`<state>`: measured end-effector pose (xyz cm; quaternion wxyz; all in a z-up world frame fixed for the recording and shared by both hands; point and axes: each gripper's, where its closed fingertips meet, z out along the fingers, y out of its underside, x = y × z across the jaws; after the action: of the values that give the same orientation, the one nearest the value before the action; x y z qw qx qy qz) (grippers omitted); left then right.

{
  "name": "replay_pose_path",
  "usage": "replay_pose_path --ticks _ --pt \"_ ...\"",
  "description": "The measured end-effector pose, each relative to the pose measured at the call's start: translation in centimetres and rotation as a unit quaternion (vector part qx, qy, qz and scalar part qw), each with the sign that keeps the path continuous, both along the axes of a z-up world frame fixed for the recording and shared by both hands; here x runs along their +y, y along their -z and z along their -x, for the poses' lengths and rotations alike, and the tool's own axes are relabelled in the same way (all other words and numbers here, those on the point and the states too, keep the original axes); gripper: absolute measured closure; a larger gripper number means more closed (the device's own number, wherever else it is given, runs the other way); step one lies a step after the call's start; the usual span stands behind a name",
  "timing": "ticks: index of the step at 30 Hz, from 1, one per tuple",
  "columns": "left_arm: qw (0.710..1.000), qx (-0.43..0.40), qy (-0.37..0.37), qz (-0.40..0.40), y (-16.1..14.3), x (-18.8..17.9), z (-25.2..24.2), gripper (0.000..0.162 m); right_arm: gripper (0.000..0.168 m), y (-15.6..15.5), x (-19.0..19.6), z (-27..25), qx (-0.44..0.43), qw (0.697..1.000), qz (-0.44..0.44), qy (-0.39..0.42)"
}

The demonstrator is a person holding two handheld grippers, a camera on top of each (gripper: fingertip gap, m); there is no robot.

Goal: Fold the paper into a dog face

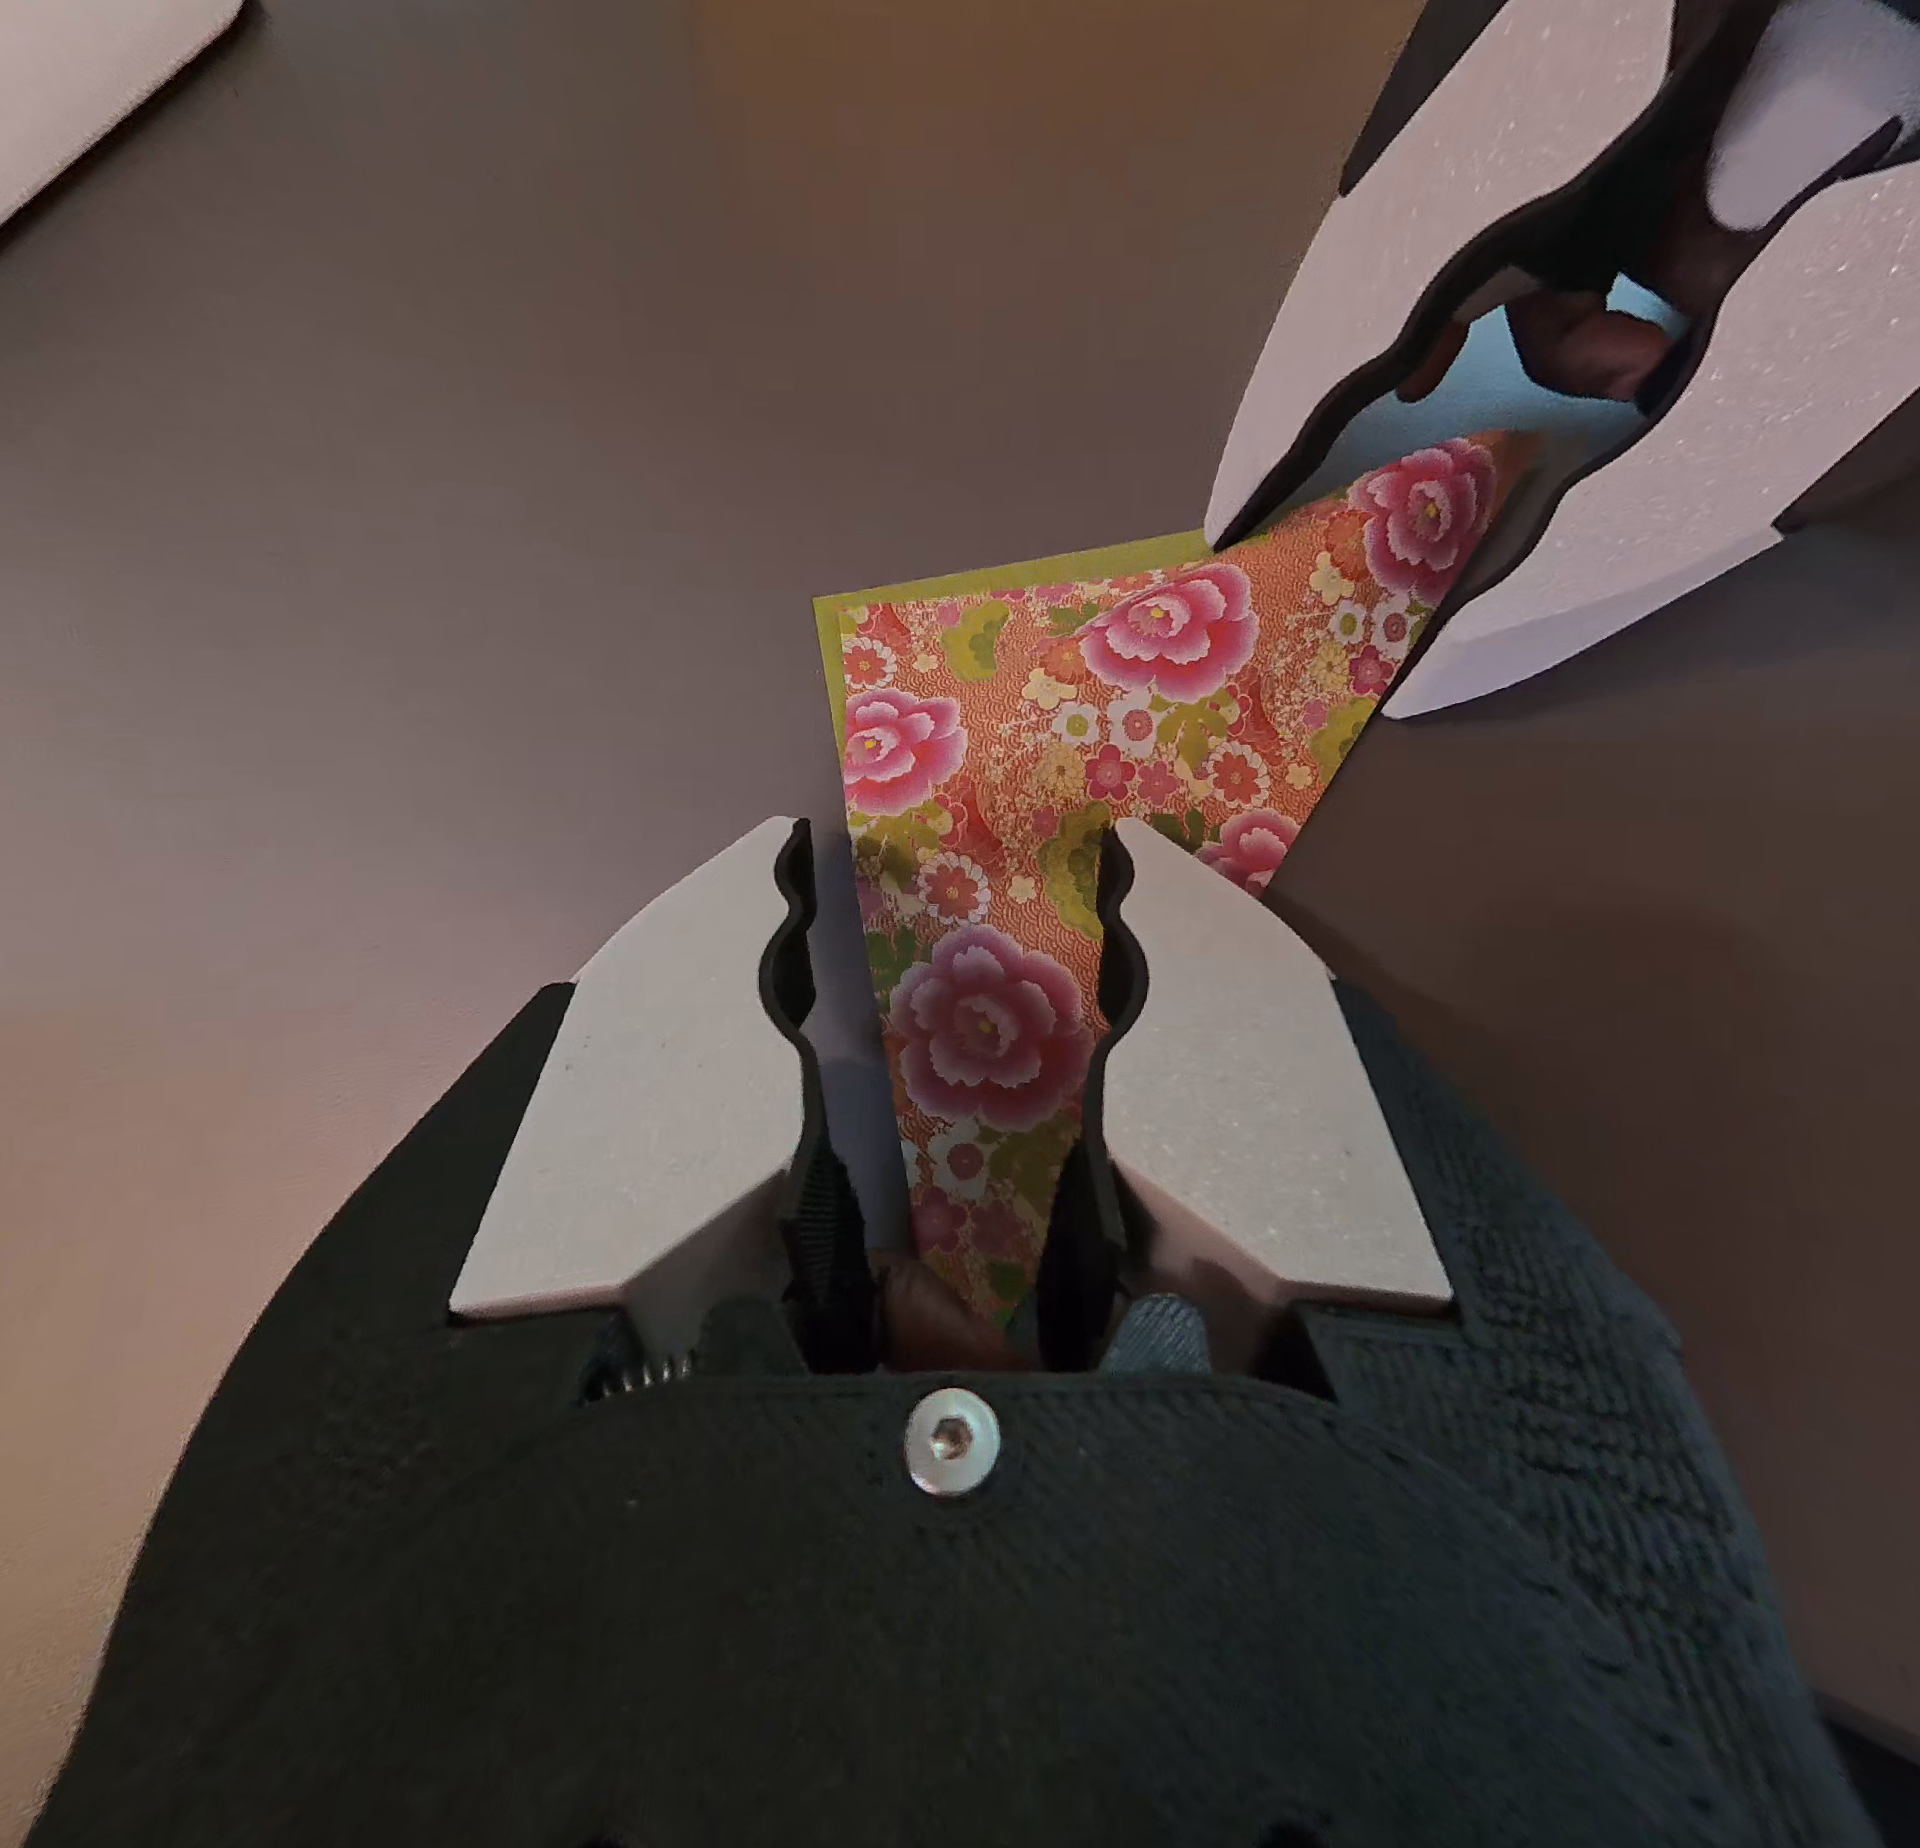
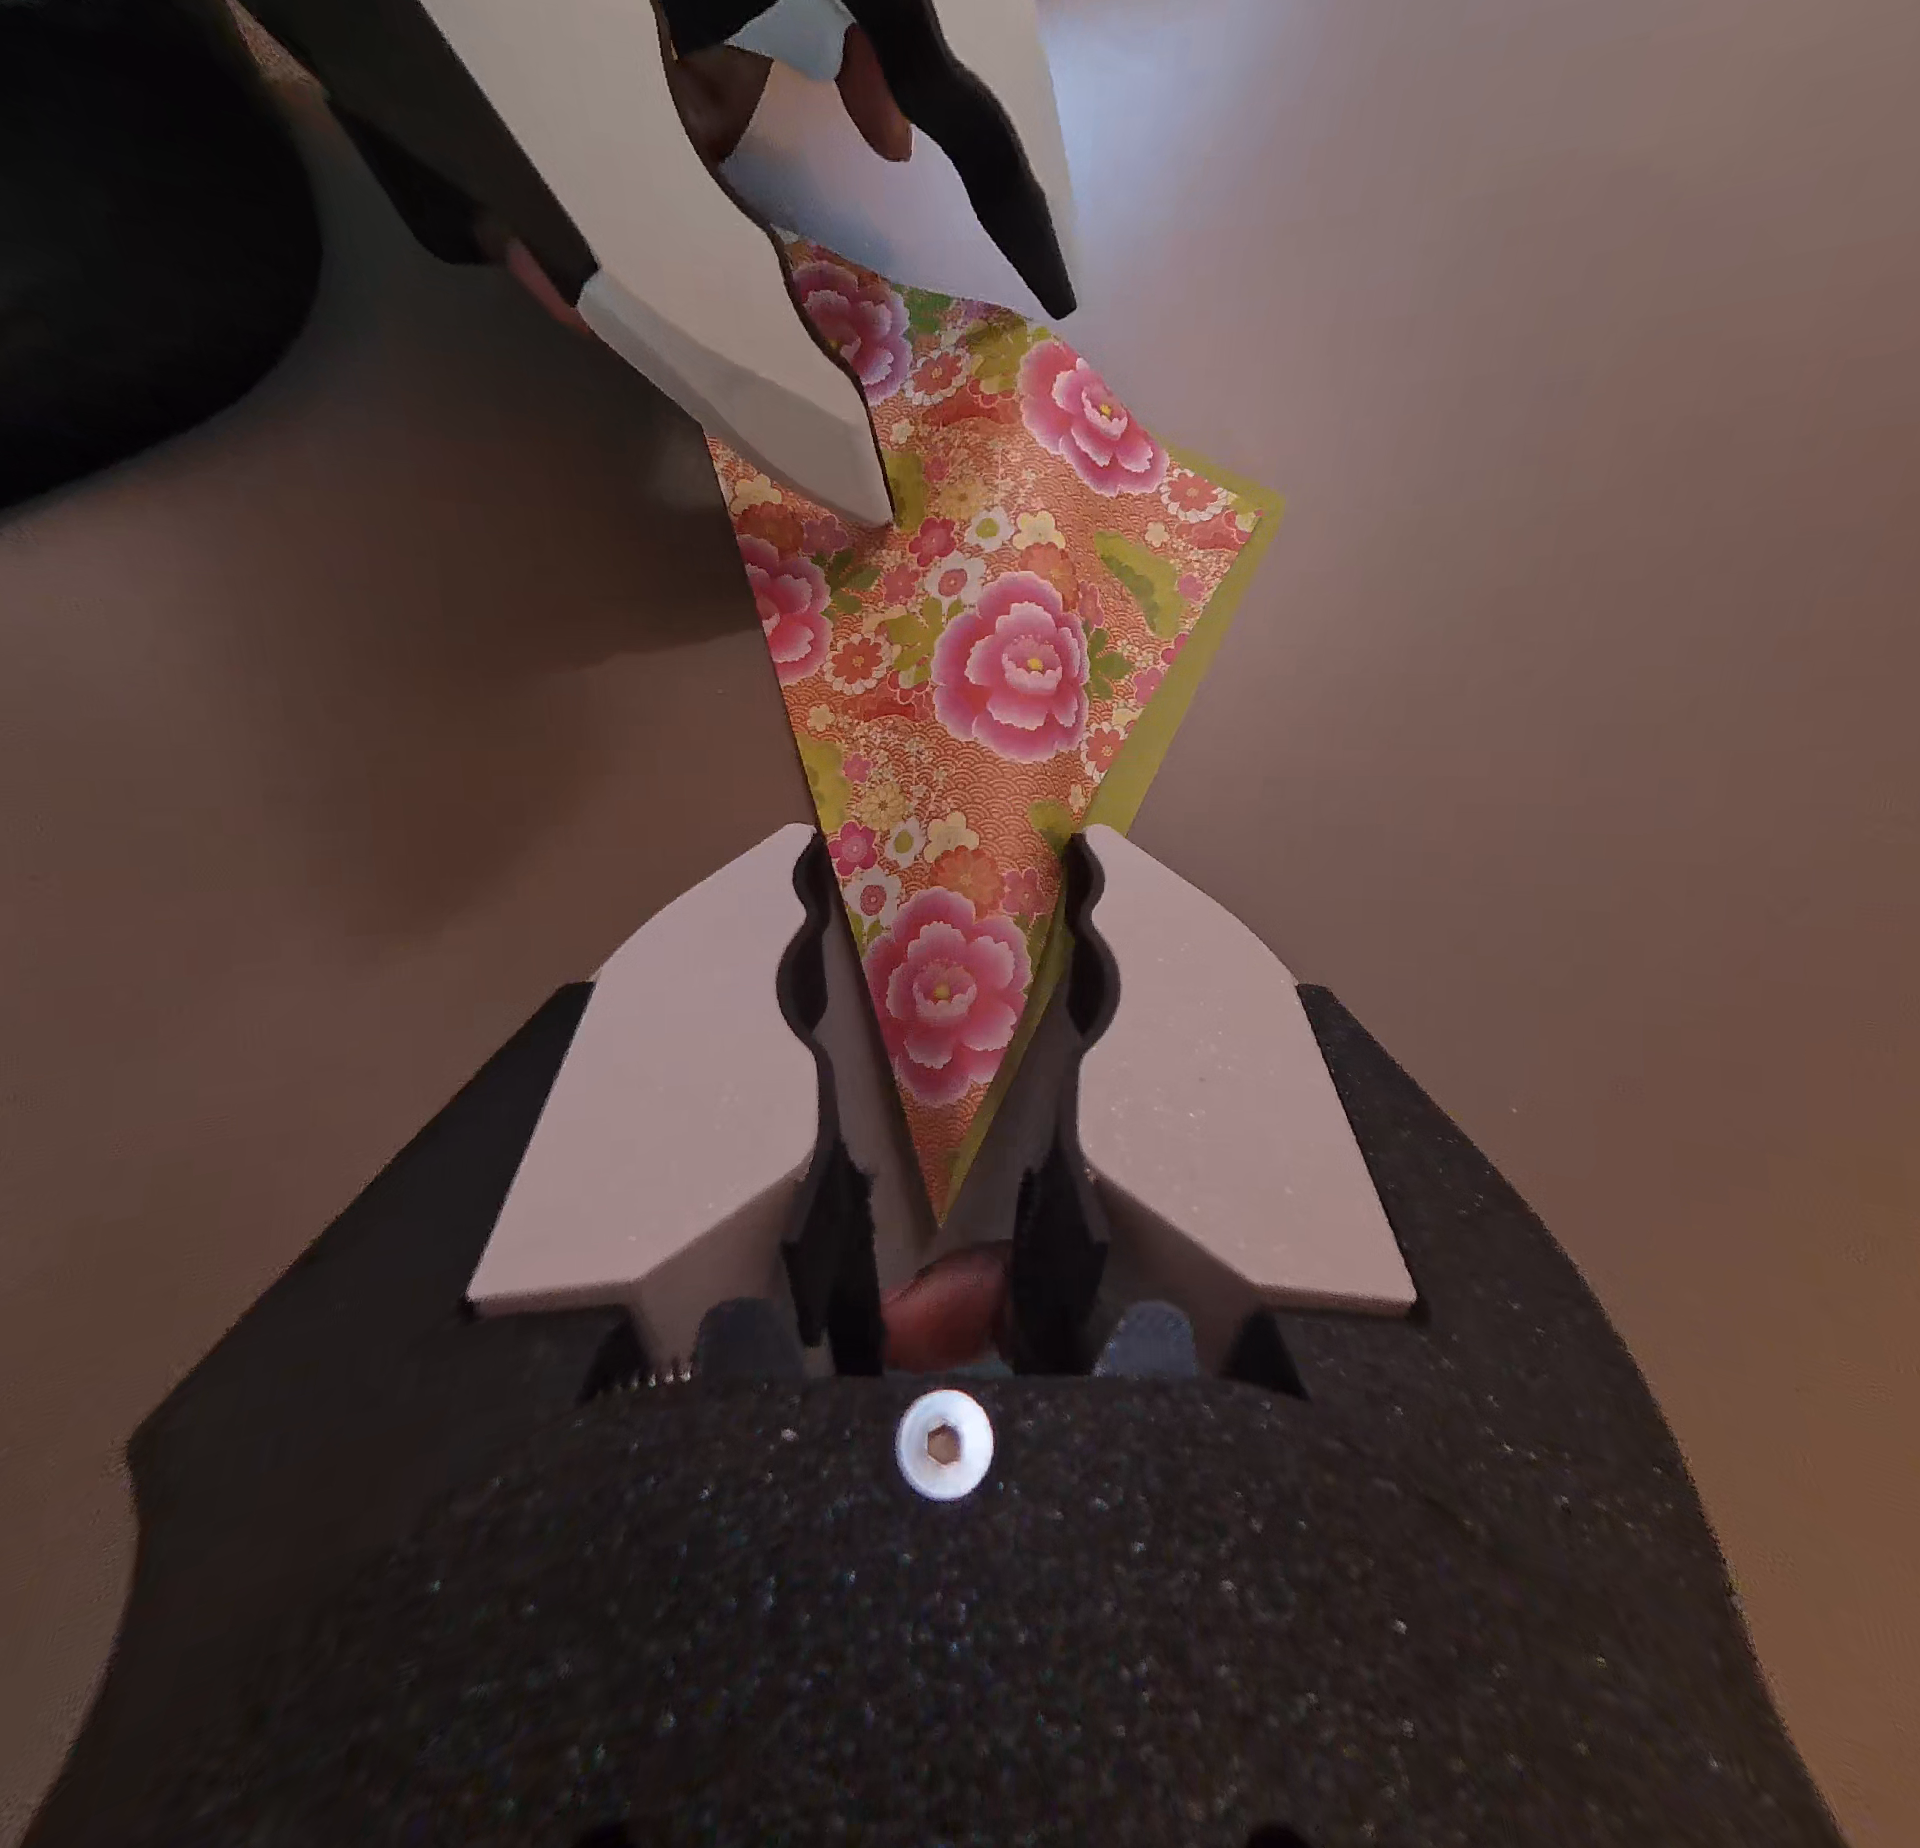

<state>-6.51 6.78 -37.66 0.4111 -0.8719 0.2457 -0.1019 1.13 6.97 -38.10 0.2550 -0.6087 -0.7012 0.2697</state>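
The paper (image 1: 1039, 718) is folded into a triangle, floral pink and orange with a green edge, and lies on the brown table (image 1: 416, 551). My left gripper (image 1: 956, 842) is open, its jaws either side of the triangle's near corner. My right gripper (image 1: 1309, 624) is open around the opposite corner at the upper right. In the right wrist view the paper (image 2: 997, 676) runs from my right gripper (image 2: 948, 842), open astride its pointed corner, to the left gripper (image 2: 971, 416), open over the far corner. A fingertip shows behind each gripper's jaws.
A flat white object with rounded corners (image 1: 94, 63) lies at the table's far left. A dark rounded object (image 2: 125, 240) sits at the left in the right wrist view.
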Motion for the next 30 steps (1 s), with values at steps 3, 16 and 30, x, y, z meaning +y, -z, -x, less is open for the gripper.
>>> replay_pose_path --ticks 3,16,30 --pt "1.000 -0.009 -0.002 0.001 -0.1 0.0 0.1 0.109 0.125 0.0 0.1 0.0 0.005 1.000 -0.008 -0.002" --pt "1.000 -0.010 0.012 0.012 0.1 -0.3 -0.2 0.108 0.134 -0.6 0.3 0.1 0.028 0.999 -0.037 -0.004" --pt "1.000 -0.013 0.028 -0.005 -0.3 -0.5 -0.5 0.109 0.135 -1.6 0.9 -0.2 0.054 0.997 -0.064 -0.002"
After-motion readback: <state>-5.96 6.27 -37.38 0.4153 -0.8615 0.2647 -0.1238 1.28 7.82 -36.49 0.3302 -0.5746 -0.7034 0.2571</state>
